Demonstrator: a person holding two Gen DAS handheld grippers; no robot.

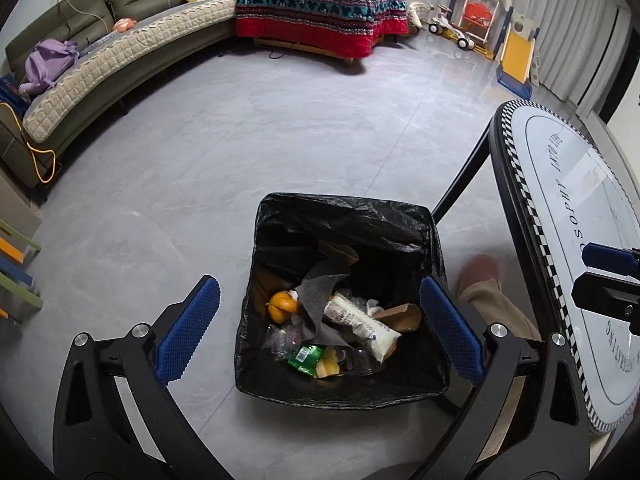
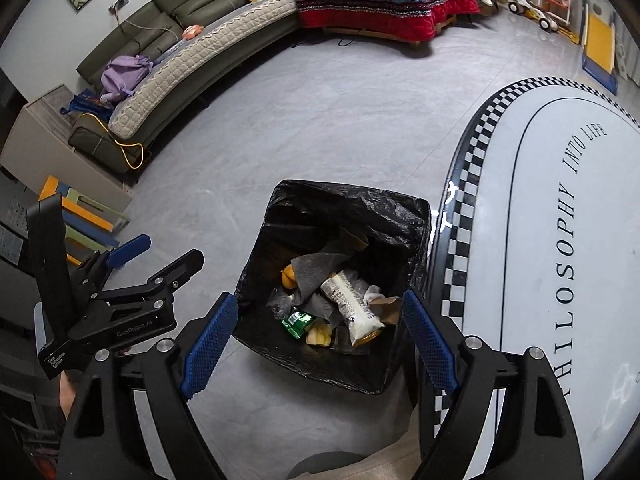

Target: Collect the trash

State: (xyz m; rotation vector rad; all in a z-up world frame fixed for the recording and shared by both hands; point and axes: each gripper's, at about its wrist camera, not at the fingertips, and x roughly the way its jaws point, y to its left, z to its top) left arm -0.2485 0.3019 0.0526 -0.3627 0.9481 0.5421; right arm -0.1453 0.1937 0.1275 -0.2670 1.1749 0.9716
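A bin with a black liner stands on the grey floor beside the round table. Inside lie an orange peel, a grey cloth, a white wrapper, a green packet and brown card. My left gripper hangs open above the bin, with no thing between its blue pads. From the right wrist view the bin lies below my right gripper, also open and empty. The left gripper shows at the left there, and the right gripper at the left view's right edge.
The round white table with a checkered rim stands right of the bin, one black leg slanting to the floor. A person's slippered foot is by the bin. A curved sofa, a blanket-covered table, toys and coloured stools ring the floor.
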